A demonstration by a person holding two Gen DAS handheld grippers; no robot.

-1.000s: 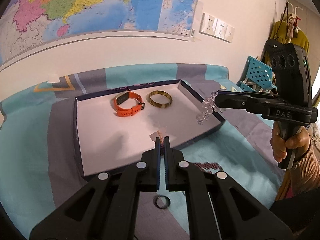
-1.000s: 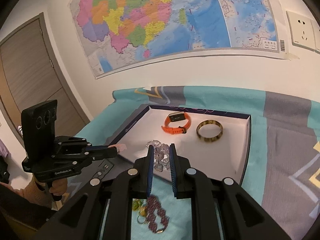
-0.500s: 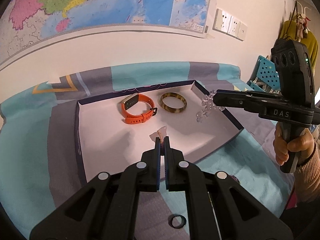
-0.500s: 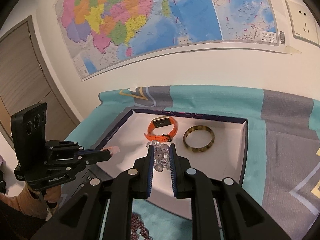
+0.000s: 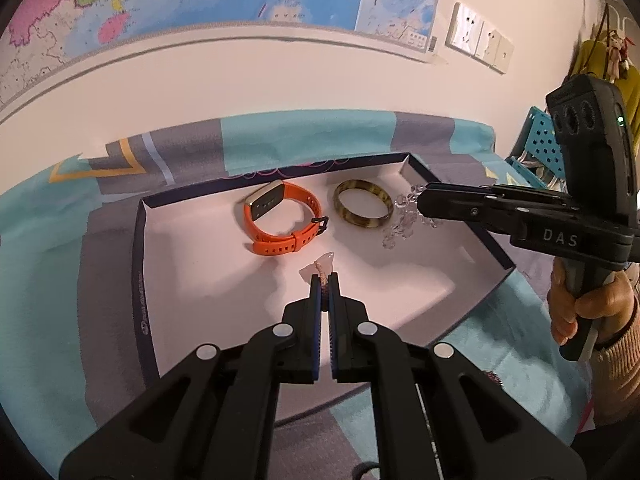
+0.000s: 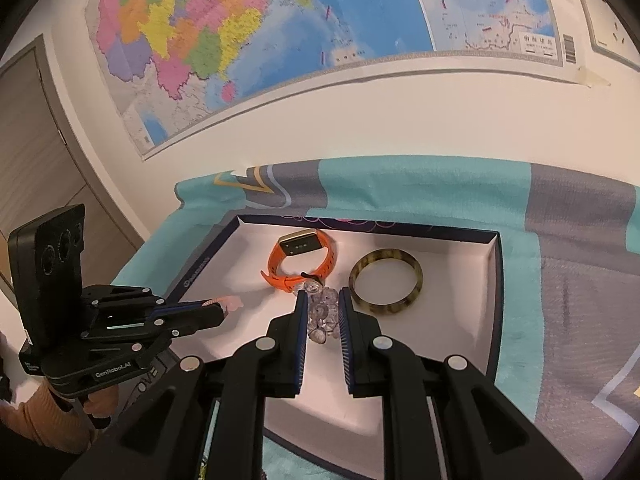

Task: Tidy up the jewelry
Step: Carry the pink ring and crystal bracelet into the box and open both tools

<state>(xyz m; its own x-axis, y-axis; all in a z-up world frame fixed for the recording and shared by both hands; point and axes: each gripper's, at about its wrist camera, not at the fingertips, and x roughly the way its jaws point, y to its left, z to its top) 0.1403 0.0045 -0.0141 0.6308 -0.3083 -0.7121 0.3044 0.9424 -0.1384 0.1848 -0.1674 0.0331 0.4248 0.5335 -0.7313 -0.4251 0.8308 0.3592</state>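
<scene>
A shallow white tray with a dark rim (image 5: pixel 138 240) (image 6: pixel 494 280) lies on the bed. In it are an orange watch band (image 5: pixel 280 220) (image 6: pixel 300 260) and a brown mottled bangle (image 5: pixel 362 208) (image 6: pixel 386 286). My left gripper (image 5: pixel 325 280) (image 6: pixel 222 310) is shut on a small pale pink piece (image 5: pixel 320 267) (image 6: pixel 232 303) above the tray's middle. My right gripper (image 6: pixel 322 300) (image 5: pixel 420 202) is shut on a clear bead bracelet (image 6: pixel 322 314) (image 5: pixel 404 220), which hangs over the tray's right part beside the bangle.
A teal and grey blanket (image 5: pixel 48 272) (image 6: pixel 580 280) covers the bed around the tray. A map (image 6: pixel 280 32) and wall sockets (image 5: pixel 480 40) are on the wall behind. A blue perforated chair (image 5: pixel 536 148) stands at the right. A door (image 6: pixel 36 152) is at the left.
Both grippers have moved forward over the tray with their pieces. The bead bracelet now hangs beside the bangle, and the loose jewelry on the blanket has dropped out of view.
</scene>
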